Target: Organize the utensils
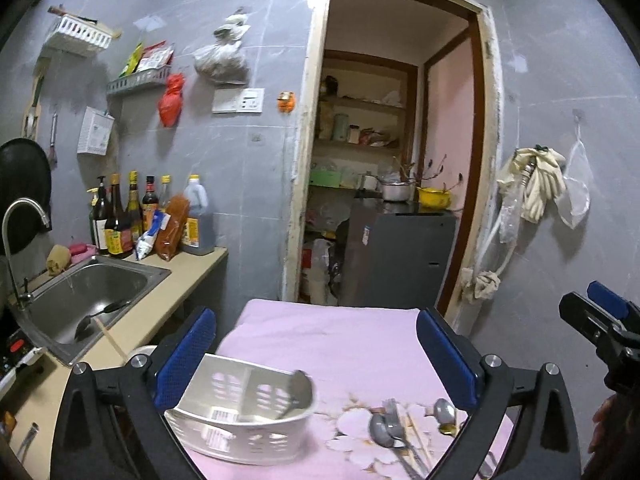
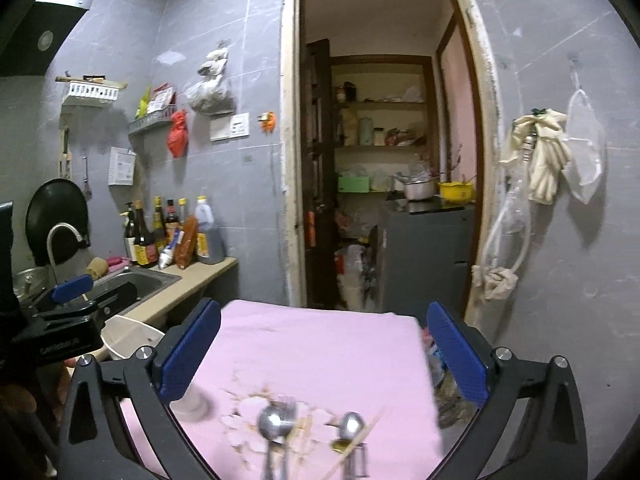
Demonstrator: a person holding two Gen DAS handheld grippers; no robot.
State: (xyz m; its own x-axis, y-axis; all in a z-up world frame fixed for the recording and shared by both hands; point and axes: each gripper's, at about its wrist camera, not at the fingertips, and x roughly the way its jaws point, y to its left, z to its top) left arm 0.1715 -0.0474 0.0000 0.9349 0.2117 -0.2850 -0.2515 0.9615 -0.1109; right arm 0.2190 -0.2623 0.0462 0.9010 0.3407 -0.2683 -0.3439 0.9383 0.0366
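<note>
Between the wide, empty jaws of the left gripper (image 1: 316, 360) sits the white basket (image 1: 240, 420), one ladle (image 1: 296, 390) already inside; spoons and fork (image 1: 400, 426) lie loose on the pink cloth (image 1: 340, 340), so most sorting remains. Right gripper (image 2: 324, 352) gapes empty over blurred utensils (image 2: 280, 424); the cloth's far edge drops off near the doorway (image 2: 380, 160).

On the worktop (image 1: 340, 332) before me, the basket (image 1: 240, 412) sat to the left with a ladle (image 1: 294, 394) in it. The spoons (image 1: 384, 428) lay to its right. The sink (image 1: 88, 292) was further left, bottles (image 1: 120, 216) behind it, and the doorway (image 1: 400, 140) lay beyond.
</note>
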